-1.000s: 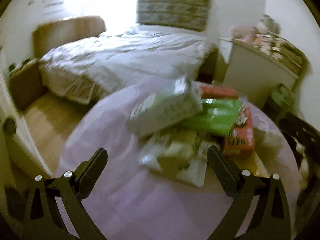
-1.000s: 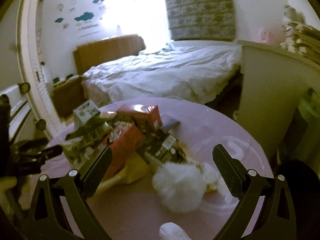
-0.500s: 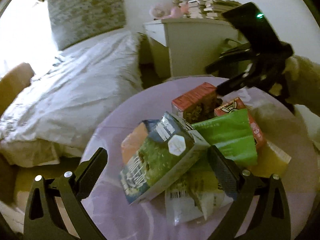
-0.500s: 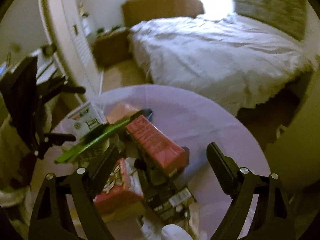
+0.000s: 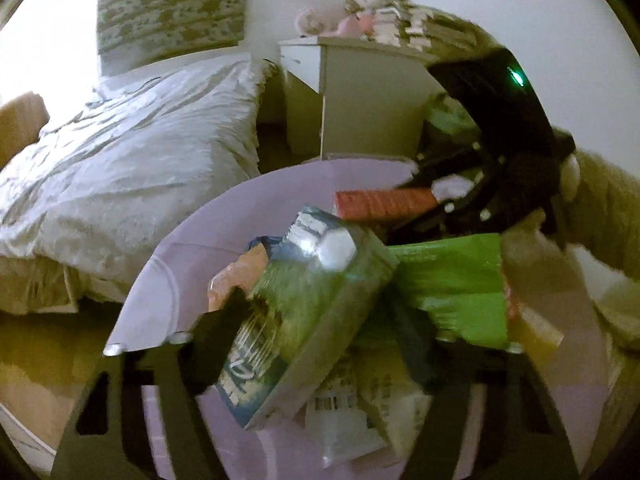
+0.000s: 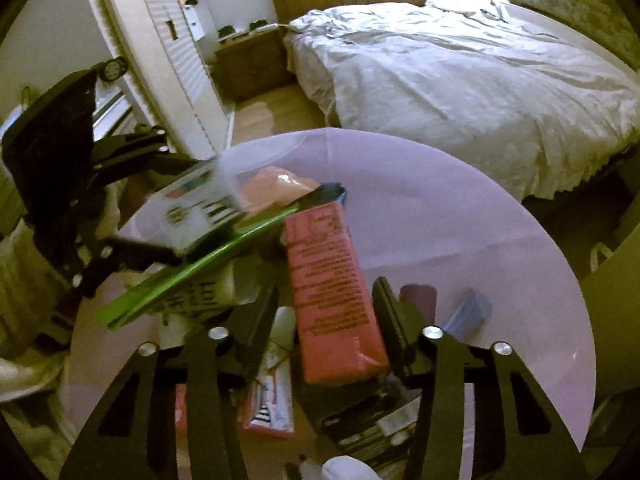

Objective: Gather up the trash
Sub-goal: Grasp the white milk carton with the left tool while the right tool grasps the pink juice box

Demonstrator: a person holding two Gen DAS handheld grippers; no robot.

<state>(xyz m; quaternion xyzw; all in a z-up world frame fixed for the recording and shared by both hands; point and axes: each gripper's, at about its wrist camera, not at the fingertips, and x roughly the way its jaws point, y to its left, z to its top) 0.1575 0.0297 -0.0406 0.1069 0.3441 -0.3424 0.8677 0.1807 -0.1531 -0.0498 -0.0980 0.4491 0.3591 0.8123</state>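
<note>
Lilac table lies bare from red carton to rim.

Dim, yellow-tinted fisheye views; window glare, motion blur, dark corners.

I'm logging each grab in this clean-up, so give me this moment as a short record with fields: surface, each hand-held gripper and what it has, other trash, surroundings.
surface: round lilac table
left hand-held gripper: jaws closing, green-and-white carton between them
right hand-held gripper: jaws closing, red box between them
other trash: flat green packet, orange wrapper, more packets underneath
surroundings: bed with white bedding, white cabinet
</note>
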